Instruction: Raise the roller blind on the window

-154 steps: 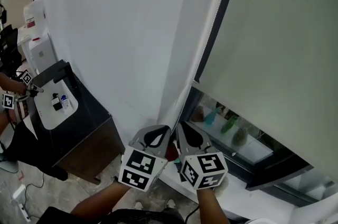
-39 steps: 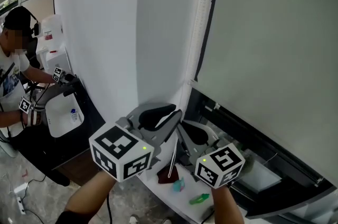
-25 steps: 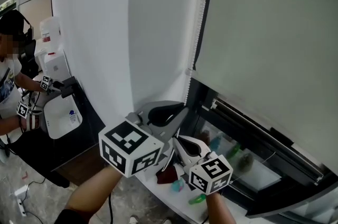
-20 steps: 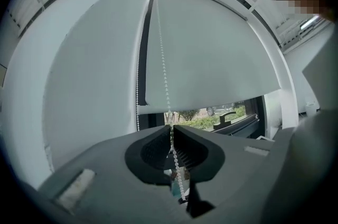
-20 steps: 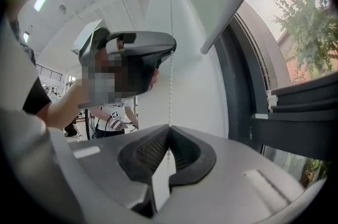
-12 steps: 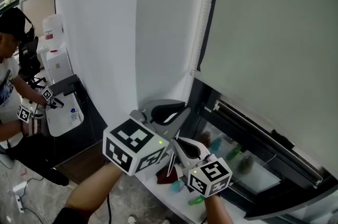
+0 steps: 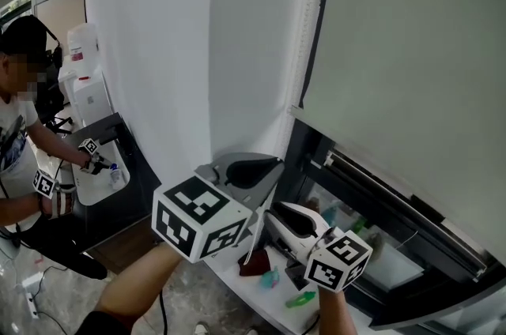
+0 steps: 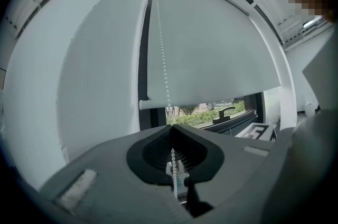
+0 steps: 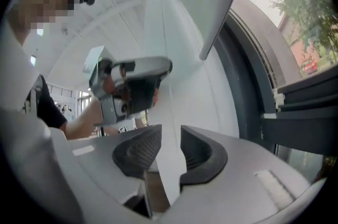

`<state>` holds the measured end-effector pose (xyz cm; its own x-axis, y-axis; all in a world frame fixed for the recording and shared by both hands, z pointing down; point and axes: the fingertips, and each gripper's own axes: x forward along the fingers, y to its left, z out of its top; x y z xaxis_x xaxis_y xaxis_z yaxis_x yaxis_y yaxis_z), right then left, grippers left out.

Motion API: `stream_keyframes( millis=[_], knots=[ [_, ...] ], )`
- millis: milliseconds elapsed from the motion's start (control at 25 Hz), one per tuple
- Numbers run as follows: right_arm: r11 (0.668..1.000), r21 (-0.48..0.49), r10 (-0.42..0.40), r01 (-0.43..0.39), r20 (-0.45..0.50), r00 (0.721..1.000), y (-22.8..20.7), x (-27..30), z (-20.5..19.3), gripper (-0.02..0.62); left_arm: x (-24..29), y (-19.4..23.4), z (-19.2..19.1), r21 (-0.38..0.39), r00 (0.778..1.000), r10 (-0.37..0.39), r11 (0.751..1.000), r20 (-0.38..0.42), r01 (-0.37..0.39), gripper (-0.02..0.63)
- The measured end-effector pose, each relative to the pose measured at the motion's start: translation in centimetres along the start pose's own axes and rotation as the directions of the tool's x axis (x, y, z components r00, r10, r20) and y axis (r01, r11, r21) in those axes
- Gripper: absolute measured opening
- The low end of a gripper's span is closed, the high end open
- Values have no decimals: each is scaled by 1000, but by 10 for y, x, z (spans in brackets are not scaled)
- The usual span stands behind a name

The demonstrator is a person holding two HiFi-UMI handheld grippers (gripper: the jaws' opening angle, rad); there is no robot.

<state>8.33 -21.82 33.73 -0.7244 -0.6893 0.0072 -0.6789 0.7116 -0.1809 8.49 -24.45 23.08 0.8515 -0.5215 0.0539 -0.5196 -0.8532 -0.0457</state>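
Since half a second earlier, the right tongs (image 9: pixel 170 136) have been raised slightly; their jaws have just been opened wide, and nothing is gripped. The left tongs (image 8: pixel 172 128), just tightened, are clamped on the white bead chain (image 8: pixel 162 67). The pale grey fabric roller blind (image 8: pixel 211 43) is noted covering most of the window (image 8: pixel 211 111), with a low strip of glass exposed.

place: office-type workroom | far left of the fingers (image 7: pixel 237 166) of the left gripper (image 7: pixel 267 166): second person (image 7: pixel 20 128) at a black desk (image 7: pixel 134 159) beside a white boxy appliance (image 7: pixel 91 92) | above-right of the fingers: pale grey fabric roller blind (image 7: pixel 411 41) on a dark-framed window (image 7: pixel 308 159) | overhead: panelled ceiling (image 8: pixel 288 33), strip light (image 8: pixel 312 22)
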Motion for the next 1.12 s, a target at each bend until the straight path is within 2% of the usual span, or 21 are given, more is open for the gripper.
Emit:
stream_keyframes(
  millis=[120,200,520,720,840,1000,1040,1120],
  knots=[
    [999,55,-10,3,122,993,-7,-11,46,98,-1,-2,-19,-7,999,-1,1000,-33,0,14],
    [1000,22,-17,13,158,987,-6,-12,72,89,-2,-4,-39,-15,998,-2,1000,-58,1,14],
    [983,-186,13,12,133,991,19,17,136,89,-4,-5,-88,-64,992,-17,998,-128,9,12],
    [978,-208,20,9,138,990,25,28,157,89,-3,-13,-123,-99,983,-36,995,-178,19,12],
    [973,-231,19,15,143,989,29,29,162,57,-5,-12,-138,-116,979,-35,993,-200,12,12],
    [966,-258,6,28,129,992,28,35,159,54,-4,-12,-146,-125,977,-39,992,-208,13,12],
    [967,-255,6,28,131,991,28,36,158,21,-4,-12,-147,-122,977,-36,992,-208,11,12],
    [973,-231,19,15,143,990,29,36,158,14,-4,-10,-147,-117,978,-31,993,-208,6,12]
  ],
)
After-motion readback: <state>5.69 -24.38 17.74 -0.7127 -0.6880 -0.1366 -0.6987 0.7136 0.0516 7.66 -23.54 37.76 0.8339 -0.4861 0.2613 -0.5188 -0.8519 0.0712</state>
